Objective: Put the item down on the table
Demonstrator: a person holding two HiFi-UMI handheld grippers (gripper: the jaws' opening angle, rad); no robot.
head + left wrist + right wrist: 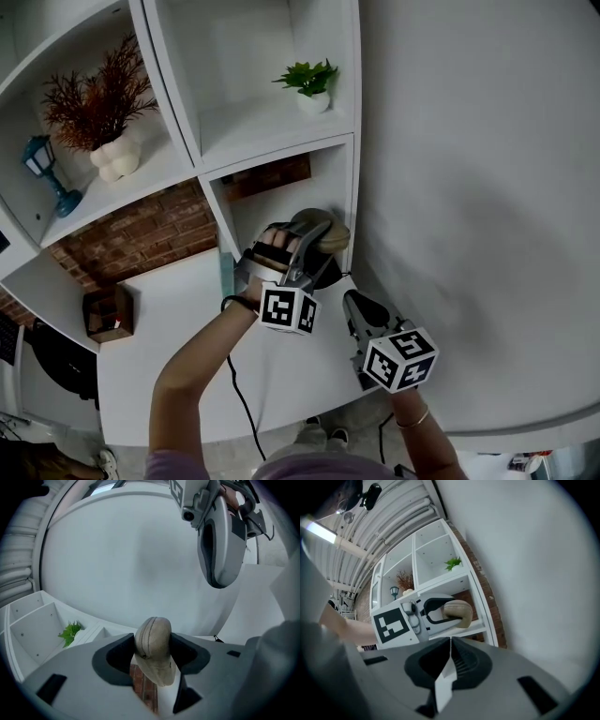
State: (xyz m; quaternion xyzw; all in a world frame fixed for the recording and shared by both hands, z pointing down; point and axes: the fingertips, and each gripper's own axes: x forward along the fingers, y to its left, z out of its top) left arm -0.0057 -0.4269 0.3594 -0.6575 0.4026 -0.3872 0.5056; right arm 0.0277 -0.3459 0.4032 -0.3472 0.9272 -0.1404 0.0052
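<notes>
A tan rounded item (328,231) with stitched seams sits between the jaws of my left gripper (317,239), which is shut on it. It is held in the air in front of the lower right compartment of a white shelf unit (354,178). In the left gripper view the item (152,646) fills the gap between the dark pads of that gripper (152,657). My right gripper (356,305) hangs just below and to the right, shut with nothing in it. In the right gripper view its jaws (450,656) meet, and the left gripper (424,613) with the item (457,611) shows ahead.
A wide white round surface (487,187) fills the right side. A white ledge (178,328) lies below the shelves, with a small wooden box (108,314) at its left. The shelves hold a green plant (309,82), a dried red plant (98,103) and a blue lantern (47,169).
</notes>
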